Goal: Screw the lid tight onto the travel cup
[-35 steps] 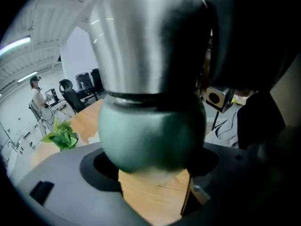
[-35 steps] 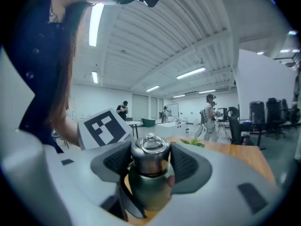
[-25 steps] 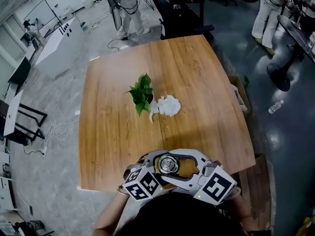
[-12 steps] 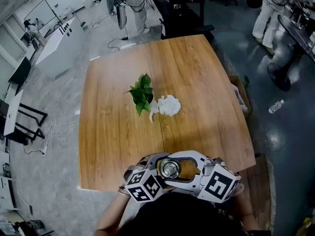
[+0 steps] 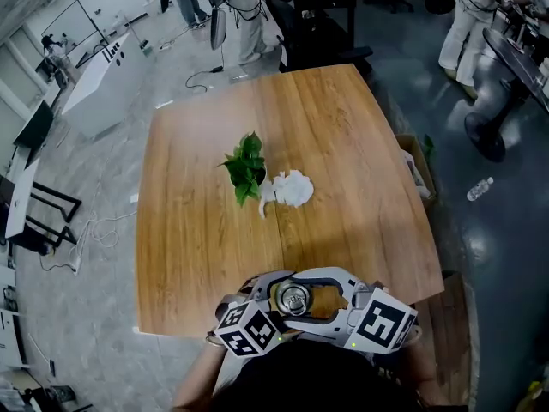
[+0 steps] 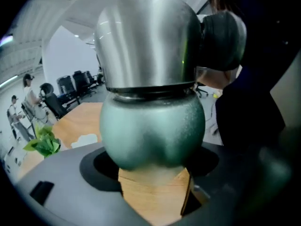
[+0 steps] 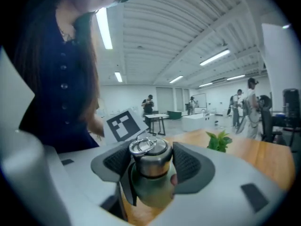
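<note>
A travel cup with a green body (image 6: 153, 126) and a steel lid (image 6: 146, 36) stands at the table's near edge, its ringed lid top (image 5: 293, 298) showing between both grippers. My left gripper (image 5: 273, 293) comes in from the left, and its jaws (image 6: 153, 161) press the green body from both sides. My right gripper (image 5: 316, 296) comes from the right. Its ribbed pads (image 7: 188, 164) close on the steel lid (image 7: 149, 155), above the green body (image 7: 151, 187). The left gripper's marker cube (image 7: 124, 125) shows behind the cup.
On the wooden table (image 5: 360, 144), a green leafy sprig (image 5: 246, 166) and a crumpled white wad (image 5: 292, 187) lie near the middle. A cardboard box (image 5: 416, 166) sits off the right edge. People stand by desks far behind.
The cup and both grippers have shifted slightly toward the table's near edge. Both holds look unchanged.
</note>
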`<action>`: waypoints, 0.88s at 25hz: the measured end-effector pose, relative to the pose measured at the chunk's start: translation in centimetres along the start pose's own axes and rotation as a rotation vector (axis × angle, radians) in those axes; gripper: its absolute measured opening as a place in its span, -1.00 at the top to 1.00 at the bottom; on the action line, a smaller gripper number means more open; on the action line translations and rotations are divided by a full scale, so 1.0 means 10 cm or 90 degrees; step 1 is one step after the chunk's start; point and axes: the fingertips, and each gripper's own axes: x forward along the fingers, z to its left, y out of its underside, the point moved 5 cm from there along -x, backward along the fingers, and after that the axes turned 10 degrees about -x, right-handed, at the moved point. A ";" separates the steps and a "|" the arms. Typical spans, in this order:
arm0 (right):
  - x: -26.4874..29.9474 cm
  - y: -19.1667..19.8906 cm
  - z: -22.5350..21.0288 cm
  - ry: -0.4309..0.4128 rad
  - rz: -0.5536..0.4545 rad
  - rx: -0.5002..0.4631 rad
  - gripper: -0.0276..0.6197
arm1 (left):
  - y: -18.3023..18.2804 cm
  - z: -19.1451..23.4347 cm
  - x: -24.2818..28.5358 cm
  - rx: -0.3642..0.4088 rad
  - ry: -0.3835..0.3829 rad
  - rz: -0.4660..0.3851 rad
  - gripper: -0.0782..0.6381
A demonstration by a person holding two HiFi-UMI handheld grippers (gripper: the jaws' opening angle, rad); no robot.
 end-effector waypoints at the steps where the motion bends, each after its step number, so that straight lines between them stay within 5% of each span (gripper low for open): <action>1: -0.01 0.00 0.01 -0.018 -0.002 0.001 0.09 | 0.00 -0.01 -0.01 0.013 0.011 0.006 -0.31; 3: -0.01 0.01 -0.03 0.005 -0.007 0.007 0.09 | -0.01 0.03 -0.01 -0.001 -0.005 0.006 -0.31; 8: 0.05 0.00 -0.20 0.248 -0.028 0.064 0.09 | -0.09 0.28 0.00 -0.132 -0.158 -0.021 -0.31; 10: 0.05 -0.01 -0.19 0.251 -0.043 0.076 0.09 | -0.11 0.27 0.01 -0.134 -0.151 -0.029 -0.31; 14: 0.00 -0.04 -0.08 0.103 -0.021 0.037 0.09 | -0.08 0.06 0.01 -0.034 -0.023 -0.017 -0.31; 16: -0.01 -0.02 -0.03 0.057 -0.005 0.011 0.09 | -0.06 0.01 0.02 -0.004 0.003 -0.005 -0.31; 18: 0.00 0.00 -0.05 0.086 -0.004 0.015 0.09 | -0.07 0.03 0.04 -0.030 -0.022 -0.007 -0.31; 22: 0.02 0.01 -0.21 0.261 -0.027 0.074 0.09 | -0.13 0.19 0.05 -0.136 -0.143 -0.037 -0.31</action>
